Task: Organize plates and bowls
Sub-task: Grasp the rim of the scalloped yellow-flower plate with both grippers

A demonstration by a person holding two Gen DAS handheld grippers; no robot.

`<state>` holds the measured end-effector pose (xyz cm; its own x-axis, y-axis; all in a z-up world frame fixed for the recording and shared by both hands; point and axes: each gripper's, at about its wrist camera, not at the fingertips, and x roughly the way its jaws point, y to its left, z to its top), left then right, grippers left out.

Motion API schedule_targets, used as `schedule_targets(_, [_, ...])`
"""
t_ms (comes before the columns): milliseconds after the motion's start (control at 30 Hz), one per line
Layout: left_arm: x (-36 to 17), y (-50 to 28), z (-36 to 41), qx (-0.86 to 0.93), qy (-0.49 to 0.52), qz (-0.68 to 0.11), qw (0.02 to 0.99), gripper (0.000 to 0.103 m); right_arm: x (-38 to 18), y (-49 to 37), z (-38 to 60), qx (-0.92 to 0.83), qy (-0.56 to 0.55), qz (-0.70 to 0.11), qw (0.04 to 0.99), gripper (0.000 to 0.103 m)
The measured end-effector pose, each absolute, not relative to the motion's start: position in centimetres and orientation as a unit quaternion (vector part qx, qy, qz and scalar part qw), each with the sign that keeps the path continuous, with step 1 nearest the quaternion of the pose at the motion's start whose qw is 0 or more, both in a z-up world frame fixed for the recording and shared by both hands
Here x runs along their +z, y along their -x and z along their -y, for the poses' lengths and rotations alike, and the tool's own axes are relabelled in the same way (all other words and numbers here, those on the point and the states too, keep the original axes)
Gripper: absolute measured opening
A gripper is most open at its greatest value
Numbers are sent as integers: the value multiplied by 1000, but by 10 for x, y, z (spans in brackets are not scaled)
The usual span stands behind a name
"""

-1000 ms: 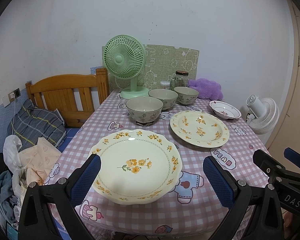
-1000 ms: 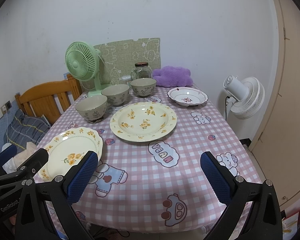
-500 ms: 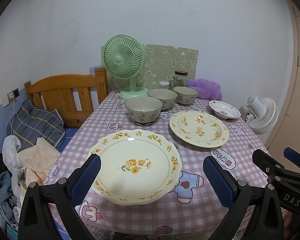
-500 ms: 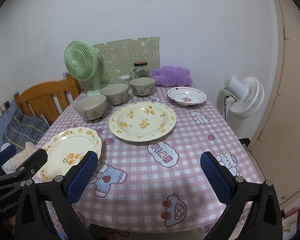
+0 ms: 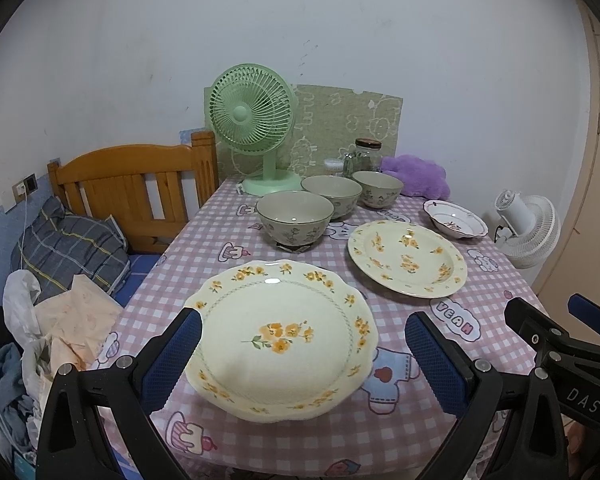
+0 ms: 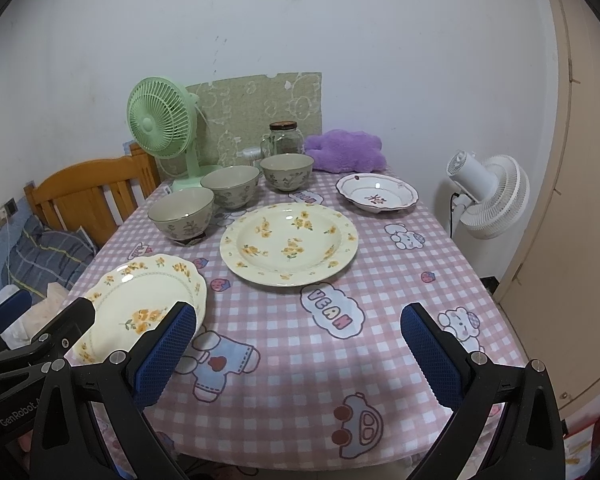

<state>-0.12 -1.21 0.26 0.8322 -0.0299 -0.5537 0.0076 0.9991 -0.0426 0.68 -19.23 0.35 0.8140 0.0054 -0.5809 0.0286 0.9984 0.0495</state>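
Poised wide open and empty at the near table edge, left gripper (image 5: 302, 354) framing the scalloped plate (image 5: 282, 338), right gripper (image 6: 296, 350) over bare tablecloth (image 6: 284, 344), apparently before any stacking.

3 grey-green bowls (image 6: 181, 215), 2 yellow-flowered plates (image 6: 289, 245), 1 white dish (image 6: 377, 197), 2 fans (image 6: 161, 123), 1 jar (image 6: 285, 138), 1 purple cushion (image 6: 343, 155).

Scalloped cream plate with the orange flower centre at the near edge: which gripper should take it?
Left, probably. The left gripper is open with the scalloped cream plate directly between its blue pads. The right gripper is open over bare pink checked tablecloth, beside the plate.
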Motion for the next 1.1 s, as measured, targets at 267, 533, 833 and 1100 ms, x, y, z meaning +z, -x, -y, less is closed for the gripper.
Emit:
schedule_targets(267, [-5,-29,-28,4,24,-312,950,100,5,-33,161,0,-28,-325,945,103])
schedule_targets(533, [-25,-70,-73,8,26,-357,934,94,-11,-73,112,18,-24,-360,933,103])
schedule_targets(833, [-66,-116,-102,-18,22,-418,908,82,-47,-121,64,15,-21,-410,912,94])
schedule_targets(1100, [-96,-143,-107,-55,21,-458,887,71,-84,-147,49,-5,-21,-456,890,89])
